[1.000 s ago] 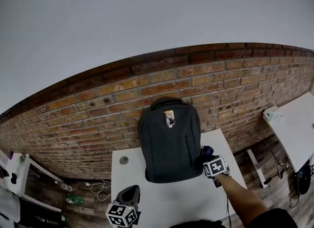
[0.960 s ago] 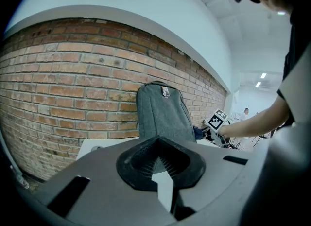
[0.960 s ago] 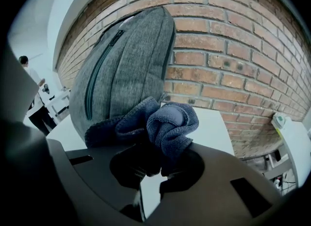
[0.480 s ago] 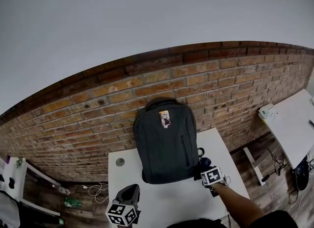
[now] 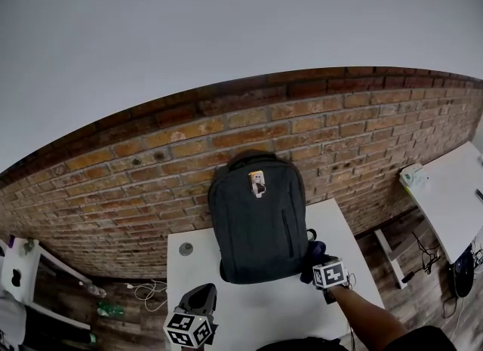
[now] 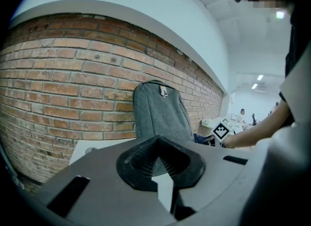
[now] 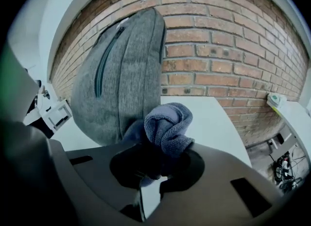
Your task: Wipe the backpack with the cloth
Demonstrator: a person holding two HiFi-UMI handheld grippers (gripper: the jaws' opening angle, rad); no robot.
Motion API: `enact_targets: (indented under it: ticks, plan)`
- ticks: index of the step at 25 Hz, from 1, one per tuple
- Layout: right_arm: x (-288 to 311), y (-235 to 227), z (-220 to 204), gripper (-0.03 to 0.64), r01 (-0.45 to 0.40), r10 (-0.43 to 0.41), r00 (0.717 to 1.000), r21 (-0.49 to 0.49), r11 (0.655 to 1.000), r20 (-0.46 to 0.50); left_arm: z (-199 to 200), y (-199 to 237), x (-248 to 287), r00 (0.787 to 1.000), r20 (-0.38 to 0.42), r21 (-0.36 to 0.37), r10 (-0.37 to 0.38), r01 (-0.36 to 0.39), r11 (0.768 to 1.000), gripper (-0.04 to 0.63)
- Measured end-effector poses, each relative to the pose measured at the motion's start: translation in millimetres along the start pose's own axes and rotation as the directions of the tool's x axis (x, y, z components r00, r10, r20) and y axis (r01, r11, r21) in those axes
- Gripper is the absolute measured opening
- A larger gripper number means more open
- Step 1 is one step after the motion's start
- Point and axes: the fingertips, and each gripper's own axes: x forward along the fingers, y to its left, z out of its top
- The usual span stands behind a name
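Observation:
A dark grey backpack [image 5: 259, 217] [image 6: 160, 111] [image 7: 121, 69] stands upright on the white table [image 5: 241, 312], leaning against the brick wall. My right gripper [image 5: 320, 264] [image 7: 154, 146] is shut on a bunched blue-grey cloth [image 5: 315, 252] [image 7: 167, 124]. It holds the cloth close to the backpack's lower right side; I cannot tell whether they touch. My left gripper [image 5: 199, 295] [image 6: 156, 145] hovers low over the table's front left, pointing at the backpack from a distance. Its jaws meet at the tips with nothing between them.
A brick wall [image 5: 151, 168] runs behind the table. A small round grey disc [image 5: 185, 249] sits in the tabletop left of the backpack. Another white table [image 5: 453, 198] with a pale box [image 5: 416, 177] stands to the right. Cables [image 5: 151, 289] lie on the wooden floor at the left.
My right gripper has moved the cloth down along the backpack's right side, toward me. The left gripper has stayed put.

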Motion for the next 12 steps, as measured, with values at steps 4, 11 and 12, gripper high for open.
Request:
enact_targets:
  ticks: [4,11,12]
  plan:
    - [-2,5,51,0.038,-0.029,0.033,0.996,-0.039,0.999,0.088,-4,2,-3,1.000,-0.006,-0.006,0.006,-0.006,1.000,-0.009]
    - [-10,4,129,0.037,-0.099,0.101,0.969,-0.017,0.995,0.226,-2,10,-11,1.000,0.004,-0.013,0.029,-0.029,0.999,-0.009]
    - [-13,3,141,0.037,-0.108,0.109,0.962,-0.017,0.994,0.250,-1,11,-12,0.999,0.006,-0.015,0.033,-0.033,0.999,-0.009]
